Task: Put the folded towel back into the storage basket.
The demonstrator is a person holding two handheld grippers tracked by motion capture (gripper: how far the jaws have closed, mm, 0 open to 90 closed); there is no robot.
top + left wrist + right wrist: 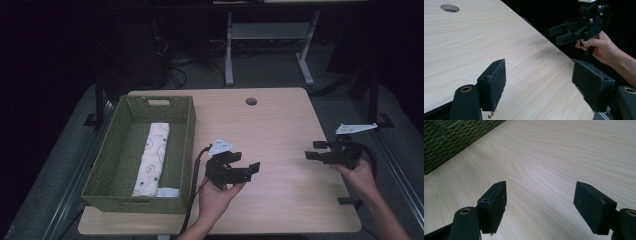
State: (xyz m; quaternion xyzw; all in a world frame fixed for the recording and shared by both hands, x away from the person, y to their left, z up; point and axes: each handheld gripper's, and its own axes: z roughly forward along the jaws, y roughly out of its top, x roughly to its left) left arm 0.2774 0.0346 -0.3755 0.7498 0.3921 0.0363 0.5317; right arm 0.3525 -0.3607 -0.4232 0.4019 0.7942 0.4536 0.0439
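High view: pale table (280, 120), woven basket (185, 131) at nine o'clock cradling folded cloth (152, 159), seemingly stowed already. Left gripper (244, 165) and right gripper (315, 150) hovering empty, fingers apart, probably backing off.

- No word, label, brand, number or sign can be read anywhere
- The folded cloth (152, 157) in the green basket (114, 165) carries a printed pattern of small rings and dots, not lettering
- The jaws' black pads bear no marking
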